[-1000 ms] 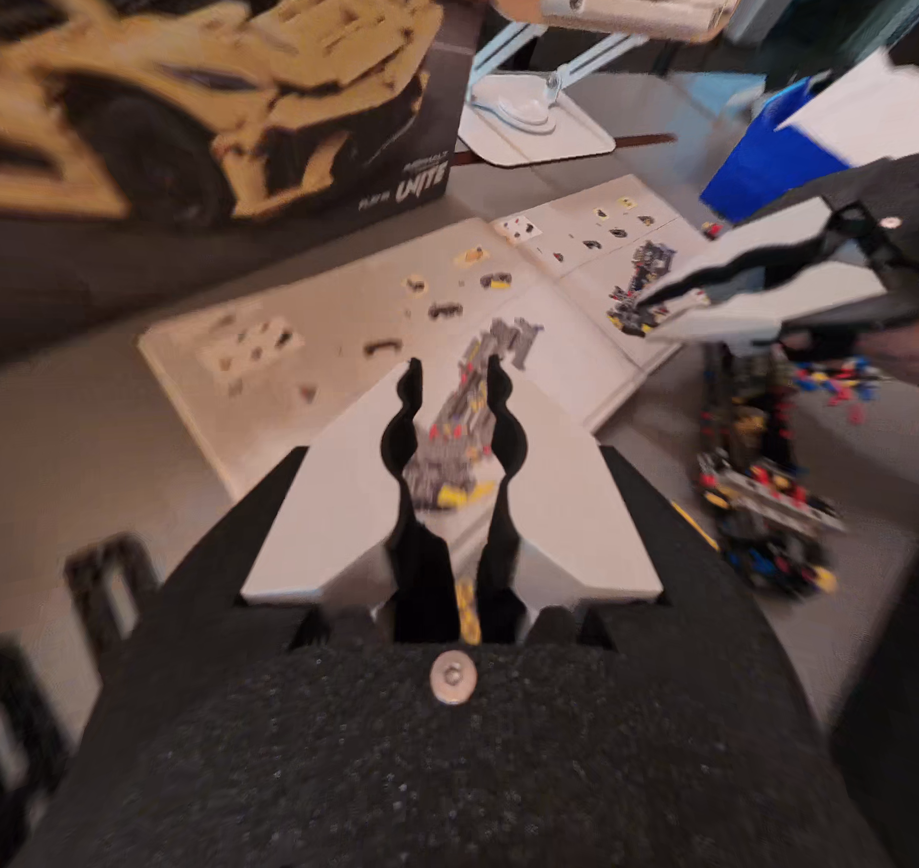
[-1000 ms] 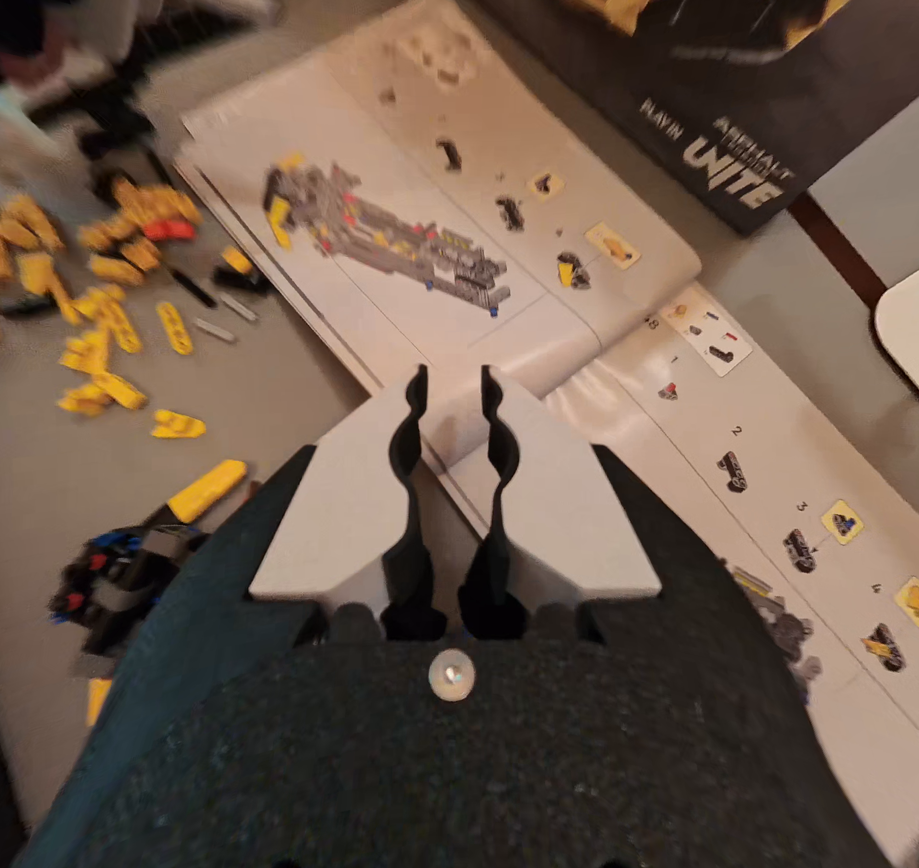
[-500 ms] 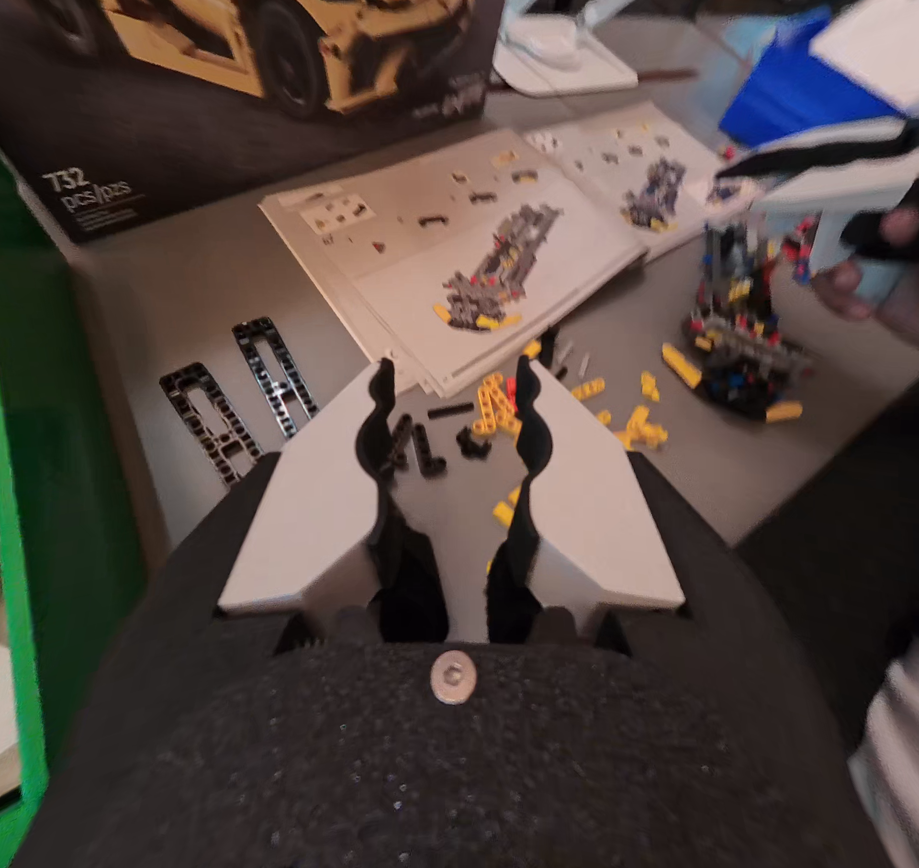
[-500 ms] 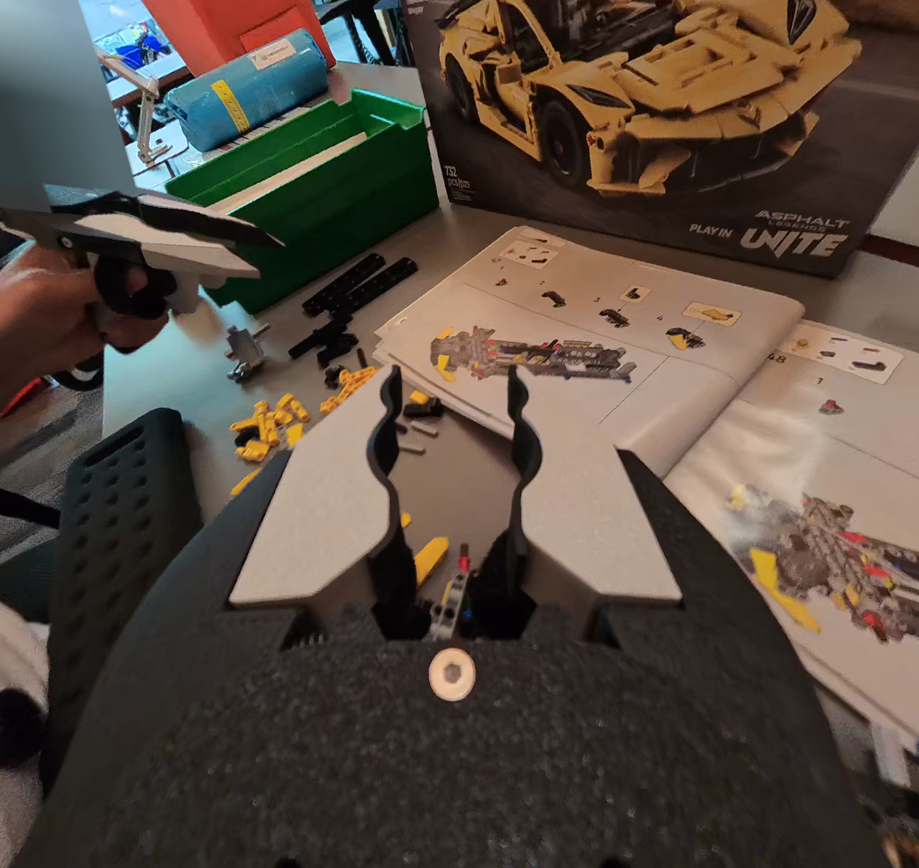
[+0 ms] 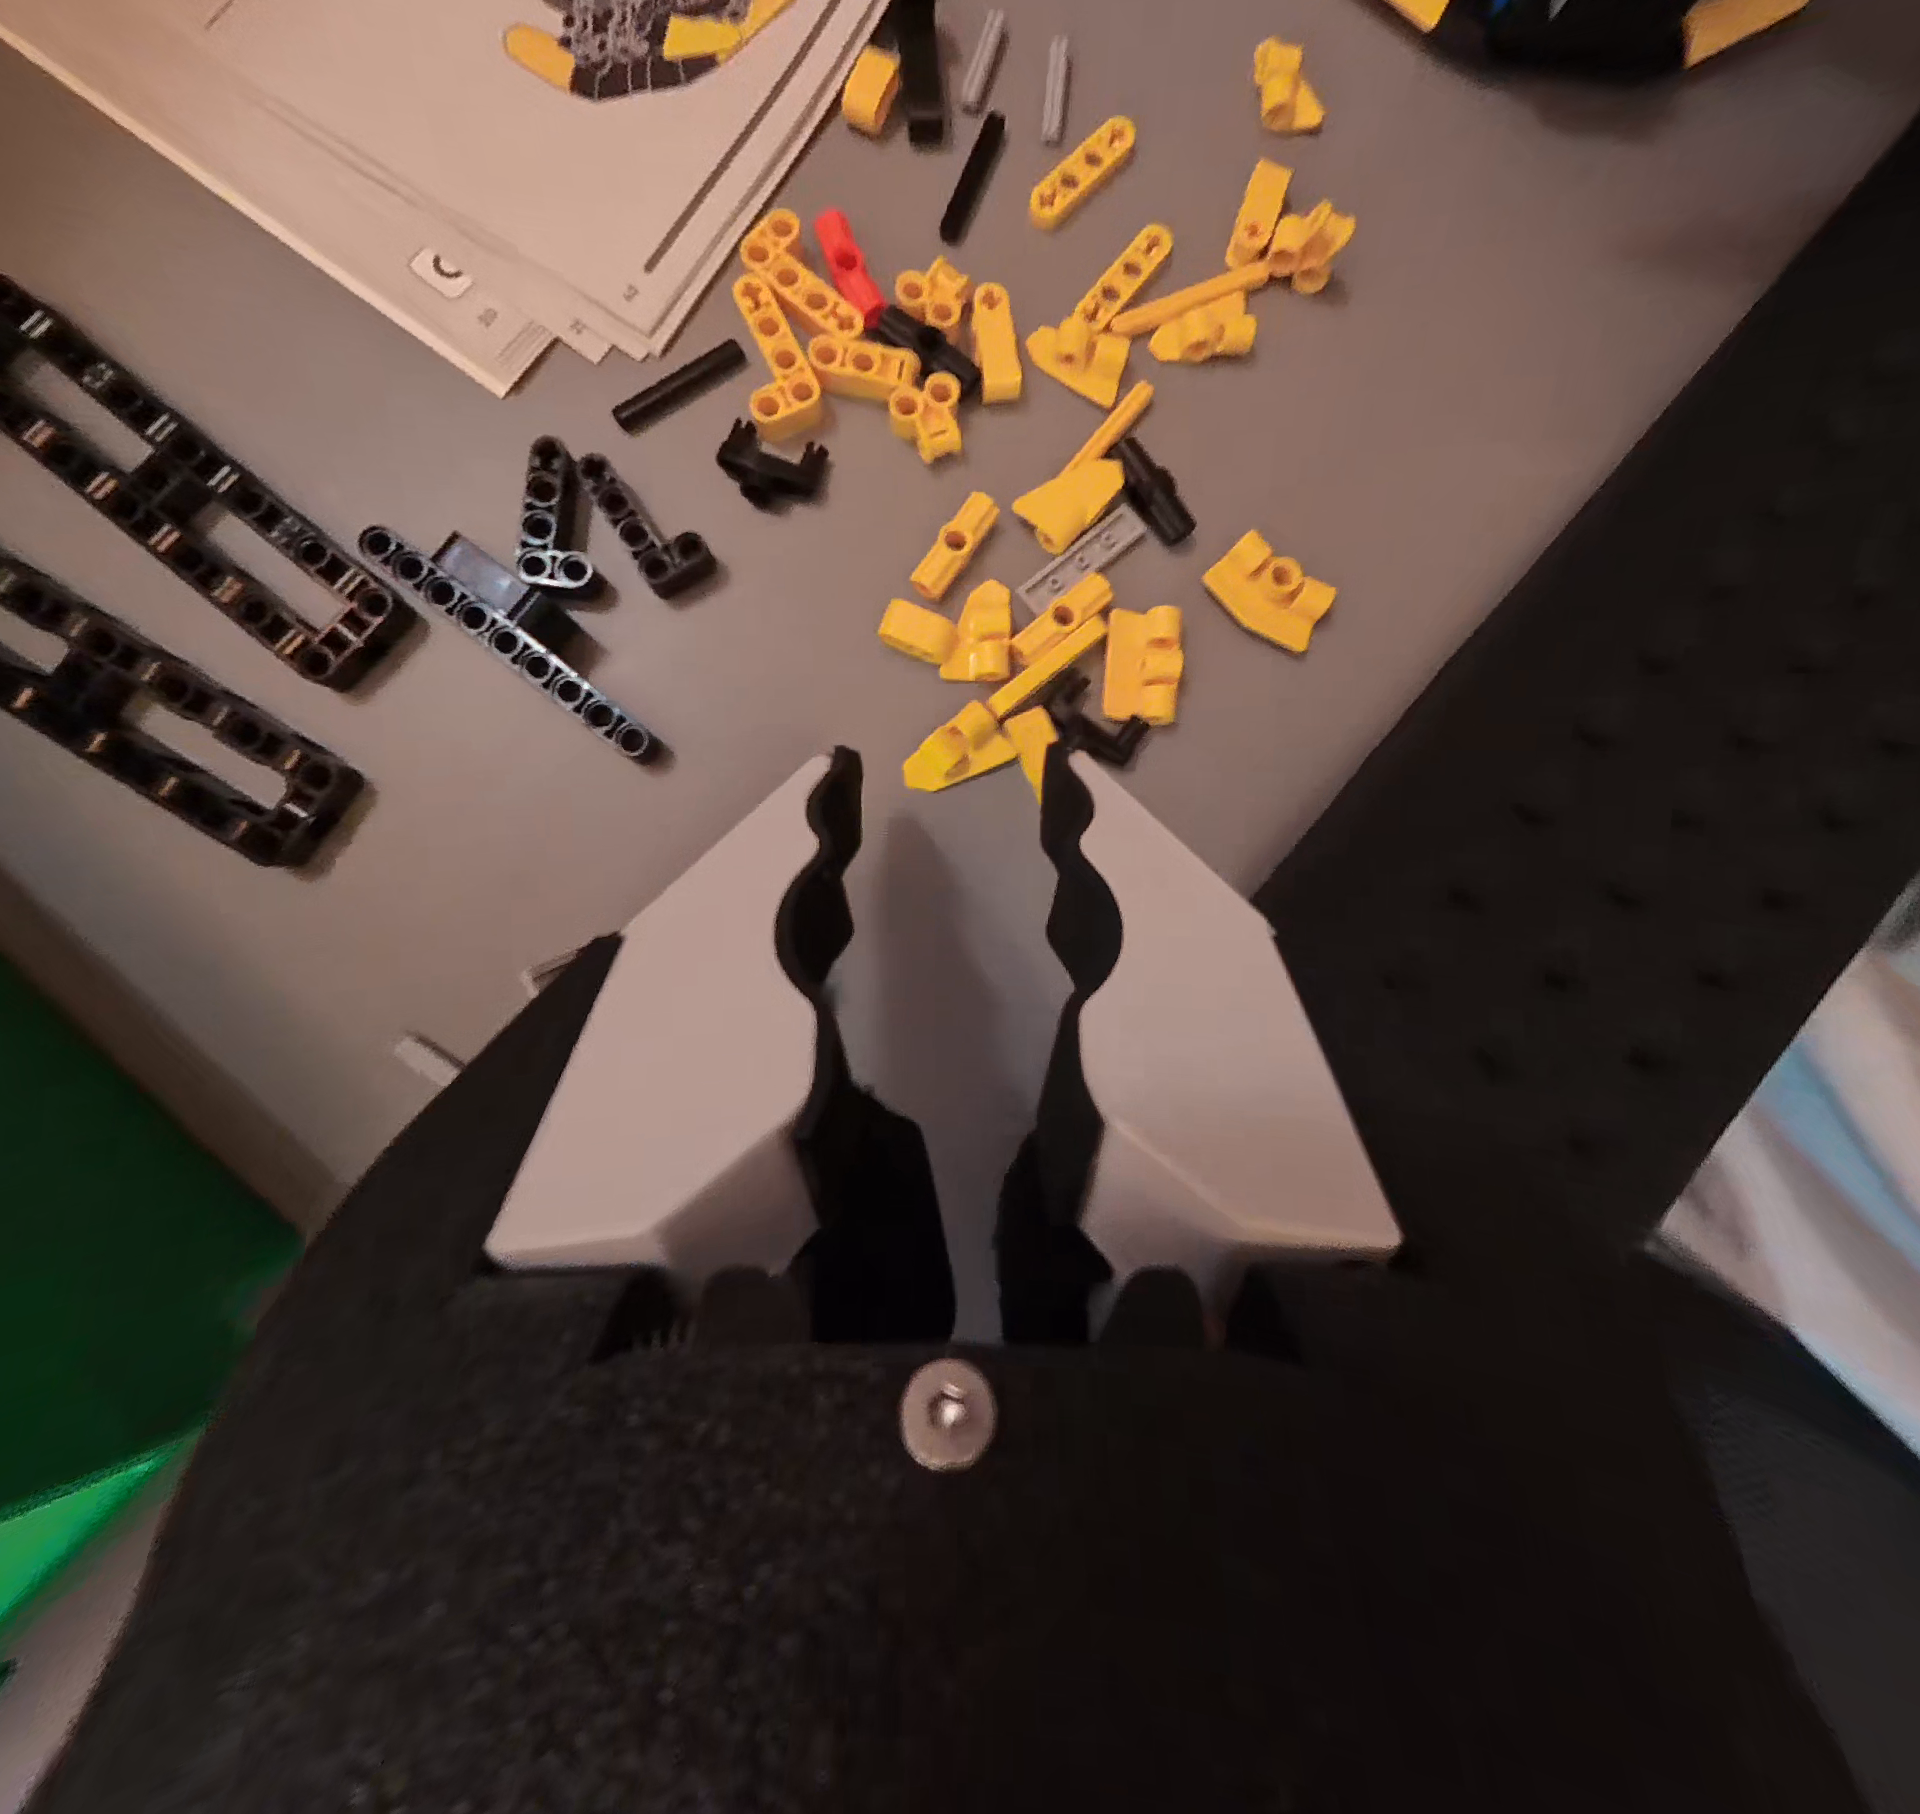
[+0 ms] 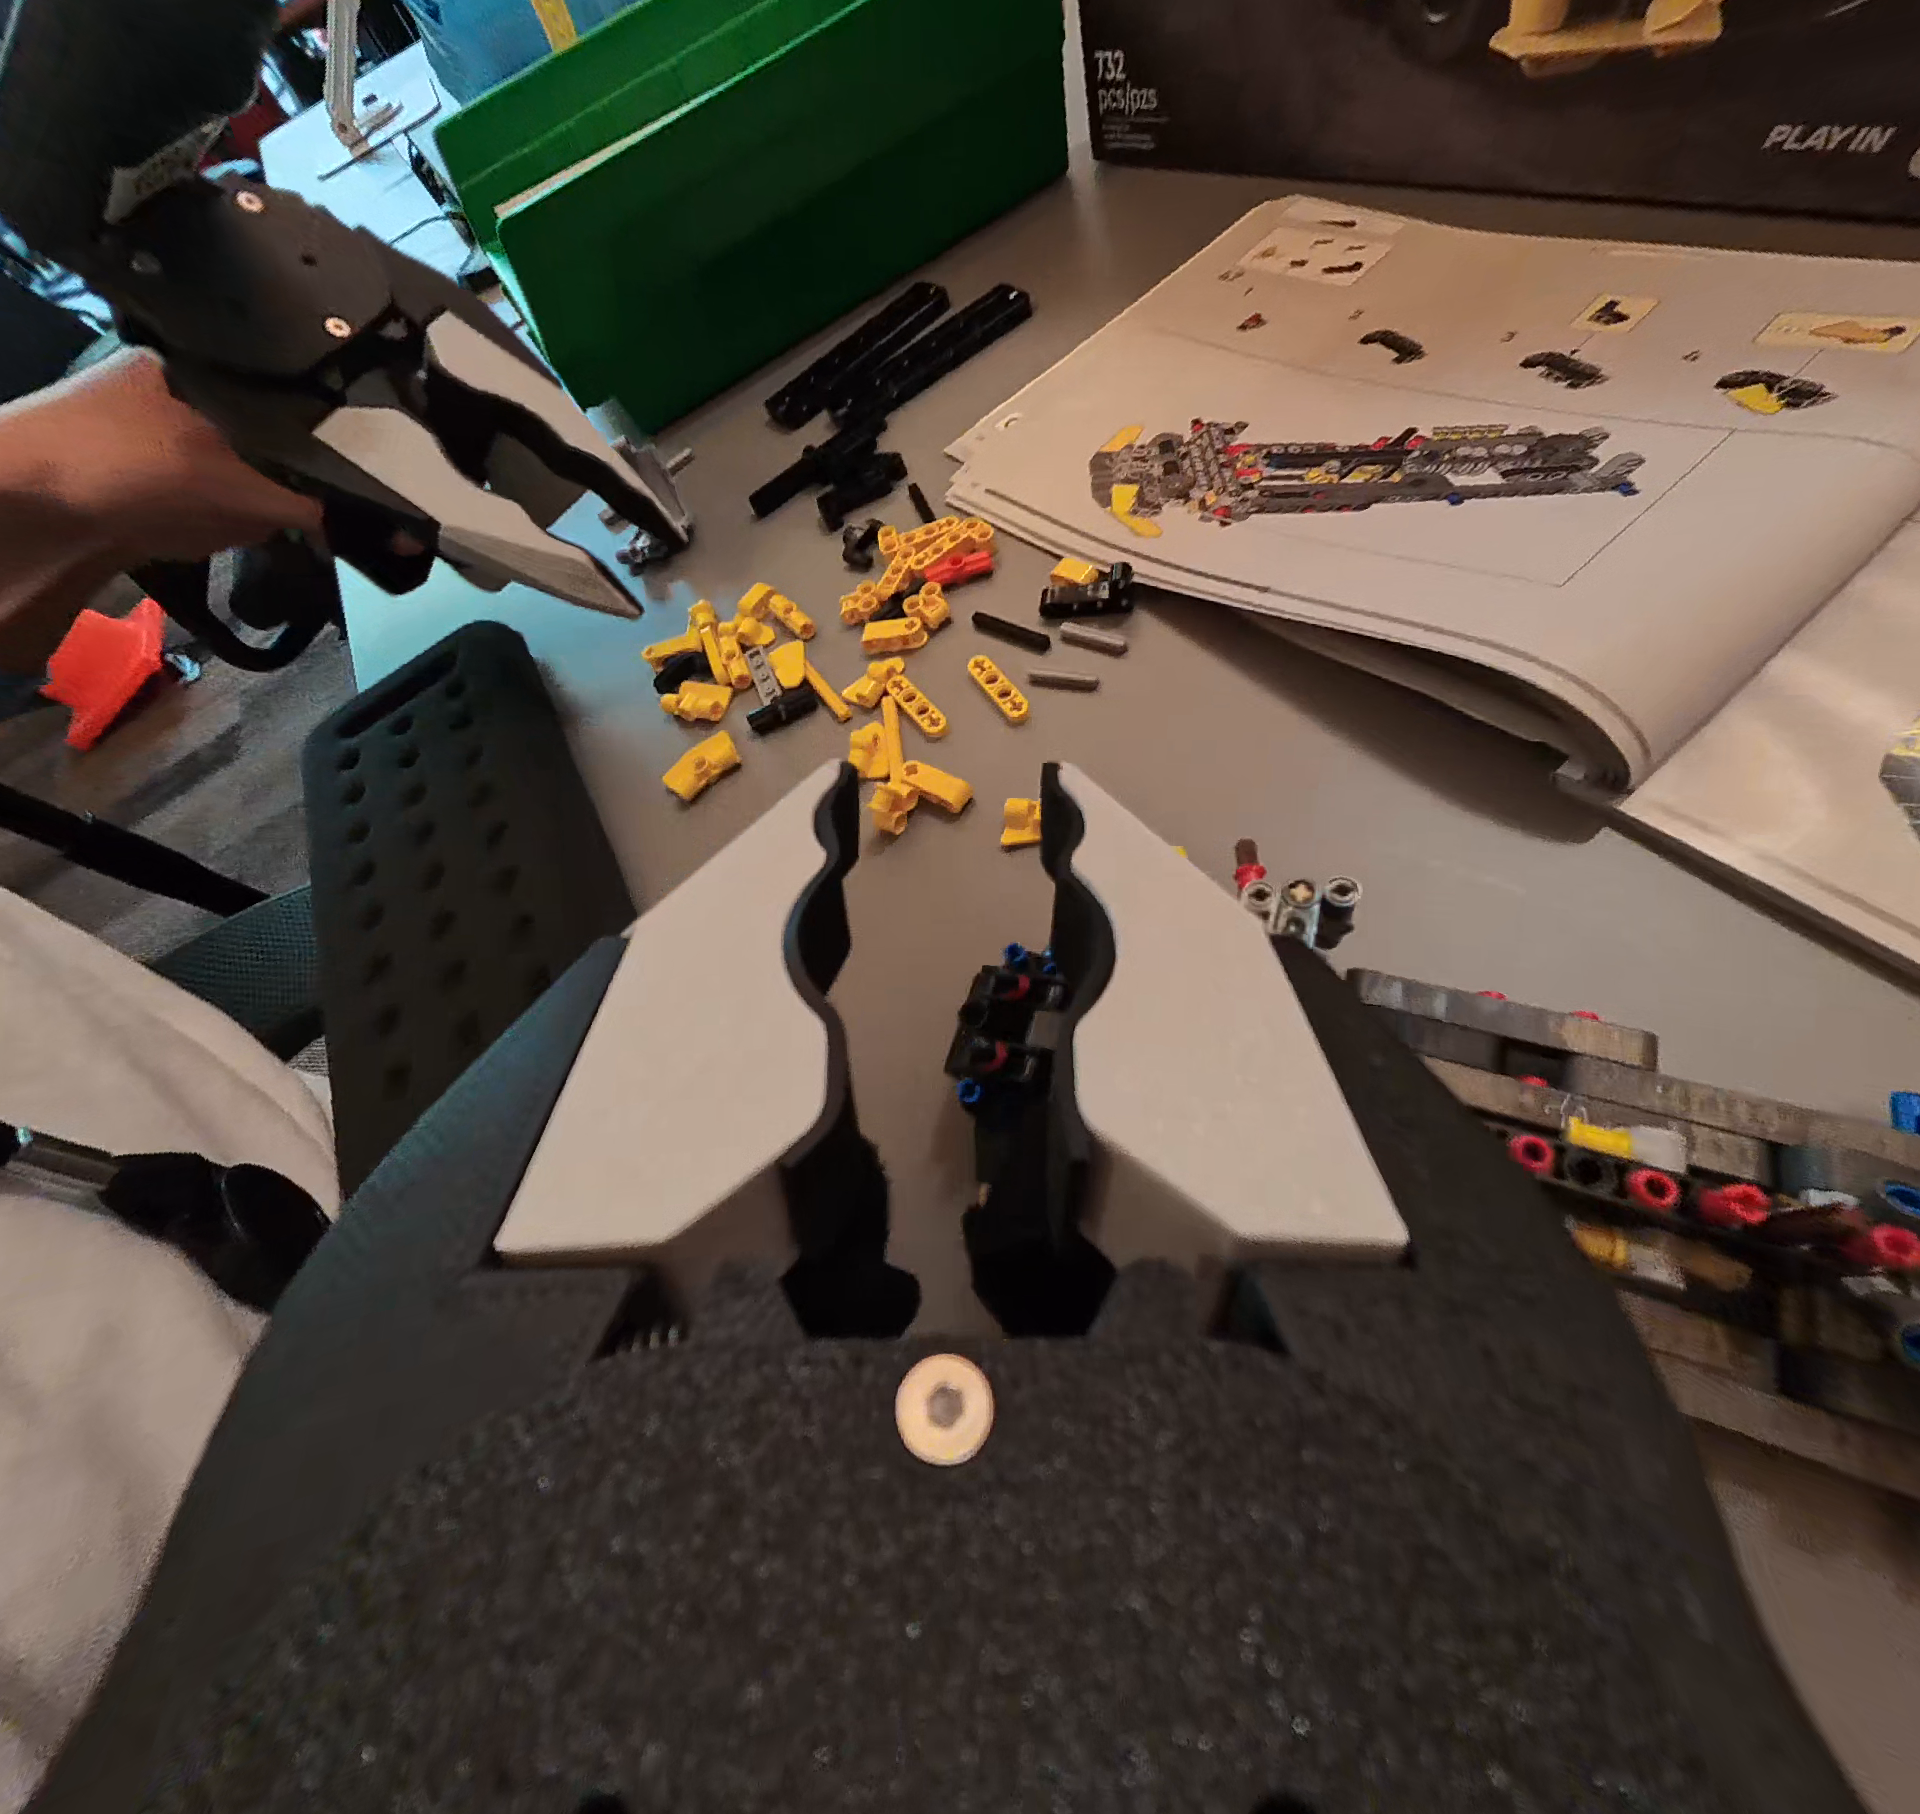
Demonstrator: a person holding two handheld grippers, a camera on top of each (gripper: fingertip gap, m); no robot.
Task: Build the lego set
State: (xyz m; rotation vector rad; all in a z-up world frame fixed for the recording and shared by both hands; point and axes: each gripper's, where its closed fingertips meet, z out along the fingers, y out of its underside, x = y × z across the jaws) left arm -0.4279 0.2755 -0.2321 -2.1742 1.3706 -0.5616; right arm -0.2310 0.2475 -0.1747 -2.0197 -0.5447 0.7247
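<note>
Currently our left gripper (image 5: 945, 767) and right gripper (image 6: 948, 777) both hover agape, empty, above the scattered yellow pieces (image 5: 1049, 434) on the table (image 5: 436, 881). Risk: crowded pieces could get pinched together. We count two black frames (image 5: 197, 528), one red connector (image 5: 847, 258), and one half-built chassis (image 6: 1621, 1172).

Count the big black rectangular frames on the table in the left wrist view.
2. Both lie flat at the left edge, side by side: the upper frame nearer the booklet, the lower frame nearer the green bin. Both run out of view, so others may be hidden.
</note>
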